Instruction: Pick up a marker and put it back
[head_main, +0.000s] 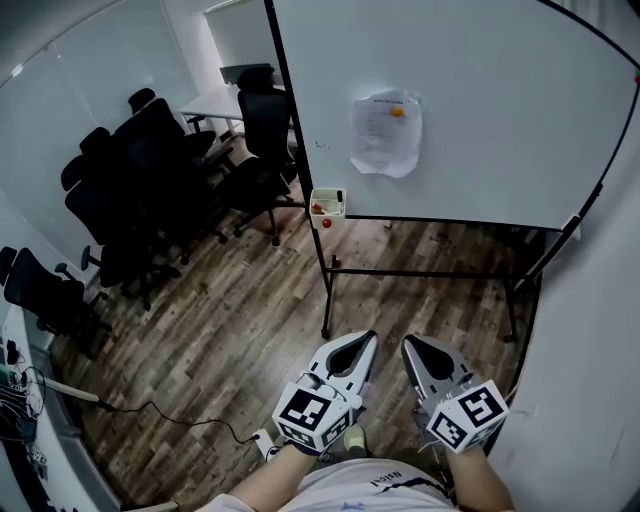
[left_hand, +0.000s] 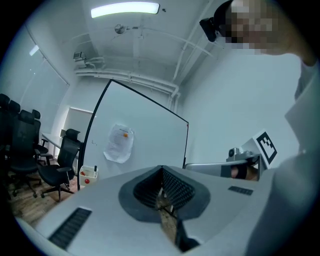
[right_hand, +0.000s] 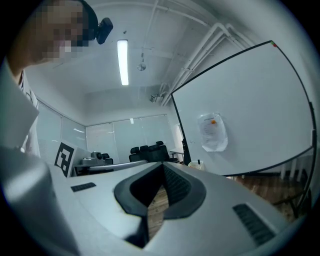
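Note:
A small white marker box hangs on the whiteboard's left post; a dark marker stands in it beside red items. My left gripper and right gripper are side by side low in the head view, well short of the box, both shut and empty. In the left gripper view the jaws of the left gripper meet at the tip, with the box far off to the left. The right gripper is likewise closed, and the box shows just past it.
A sheet of paper is stuck on the whiteboard. The board's black stand has legs on the wood floor. Several black office chairs and a table crowd the left. A cable lies on the floor; a white wall is at right.

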